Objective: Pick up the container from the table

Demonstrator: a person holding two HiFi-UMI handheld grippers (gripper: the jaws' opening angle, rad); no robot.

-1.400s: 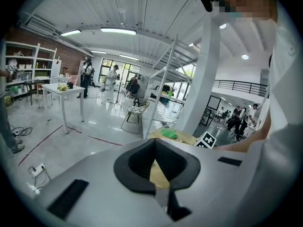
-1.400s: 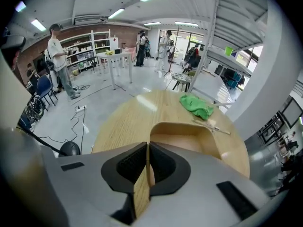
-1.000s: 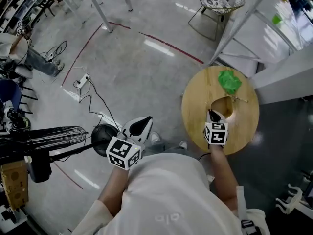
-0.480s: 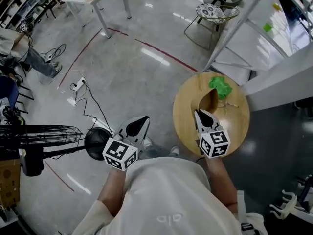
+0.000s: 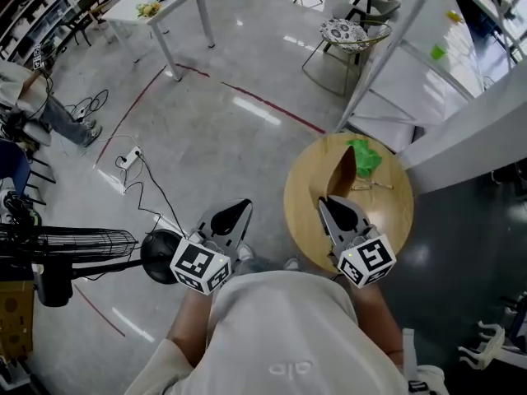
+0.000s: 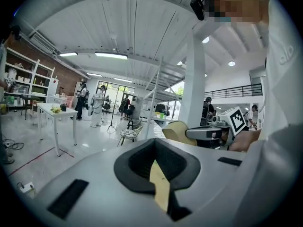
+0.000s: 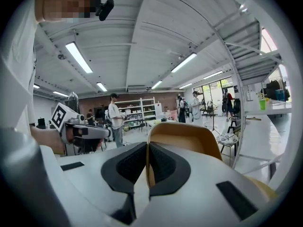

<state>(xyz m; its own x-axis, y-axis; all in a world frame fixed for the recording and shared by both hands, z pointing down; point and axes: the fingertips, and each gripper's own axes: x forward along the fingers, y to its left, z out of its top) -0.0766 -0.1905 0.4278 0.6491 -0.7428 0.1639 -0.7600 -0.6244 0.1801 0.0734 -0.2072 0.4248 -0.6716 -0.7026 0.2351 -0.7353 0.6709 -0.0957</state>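
A tan paper container (image 5: 342, 174) hangs over the round wooden table (image 5: 387, 220), tipped on edge, clear of the tabletop. My right gripper (image 5: 333, 206) is shut on its rim; in the right gripper view the thin wall (image 7: 182, 136) runs between the black pads (image 7: 163, 167). My left gripper (image 5: 231, 217) floats left of the table over the floor, shut, with nothing in it. The left gripper view shows its jaws (image 6: 156, 162) closed and, beyond them, the container (image 6: 177, 131) in the right gripper (image 6: 208, 134).
A crumpled green thing (image 5: 364, 156) and a small thin item (image 5: 375, 185) lie on the table's far side. A black fan (image 5: 74, 249) stands at the left, with cables (image 5: 136, 151) on the floor. A white table (image 5: 160, 2), a chair (image 5: 350, 35) and white shelving (image 5: 461, 130) lie beyond.
The right gripper has risen with the container, lifting it off the tabletop and swinging toward level. The left gripper has risen a little too.
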